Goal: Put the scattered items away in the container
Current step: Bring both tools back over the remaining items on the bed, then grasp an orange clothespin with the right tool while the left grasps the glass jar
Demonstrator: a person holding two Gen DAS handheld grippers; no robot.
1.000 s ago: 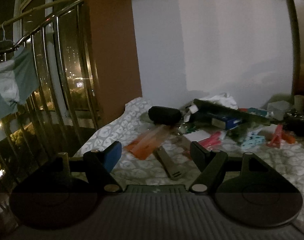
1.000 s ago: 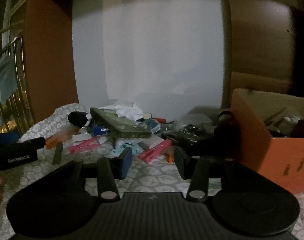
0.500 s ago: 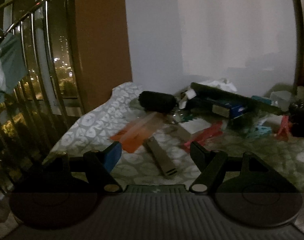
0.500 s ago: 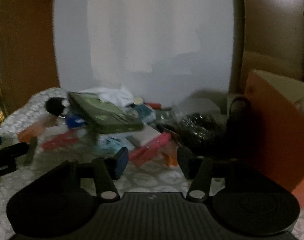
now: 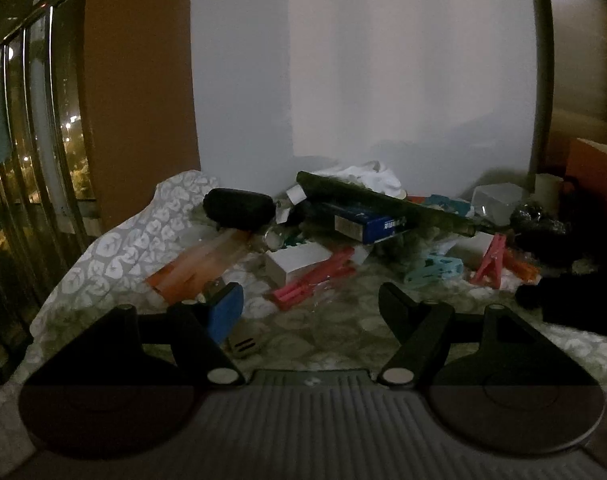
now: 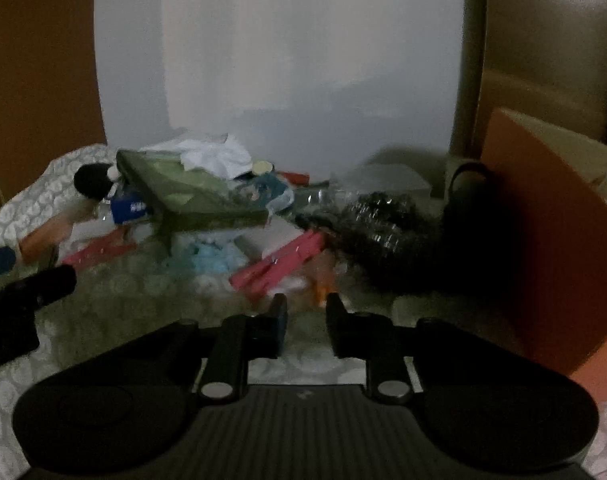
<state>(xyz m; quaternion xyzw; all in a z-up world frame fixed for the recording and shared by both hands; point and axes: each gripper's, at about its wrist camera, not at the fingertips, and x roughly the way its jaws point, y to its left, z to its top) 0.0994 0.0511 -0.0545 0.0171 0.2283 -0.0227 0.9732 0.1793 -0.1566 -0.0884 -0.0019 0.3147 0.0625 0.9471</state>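
A heap of scattered items lies on a patterned cloth (image 5: pixel 115 248): a black case (image 5: pixel 239 208), an orange packet (image 5: pixel 195 268), a white box (image 5: pixel 297 262), pink clothespins (image 5: pixel 311 280), a blue box (image 5: pixel 367 224), a green pouch (image 6: pixel 187 196). My left gripper (image 5: pixel 309 308) is open and empty above the cloth, with a grey metal piece (image 5: pixel 243 344) under its left finger. My right gripper (image 6: pixel 305 322) is open with a narrow gap, empty, just short of a pink clothespin (image 6: pixel 279 264). The orange container (image 6: pixel 551 240) stands at the right.
A dark bundle (image 6: pixel 383 224) and a black object (image 6: pixel 467 204) lie beside the container. A white cloth (image 6: pixel 215 152) sits at the back by the wall. A balcony railing (image 5: pixel 31 152) runs along the left. The left gripper shows at the right wrist view's left edge (image 6: pixel 27 292).
Both grippers have swung right and moved closer to the heap. The right gripper's jaws have narrowed. The grey metal piece now lies under the left finger.
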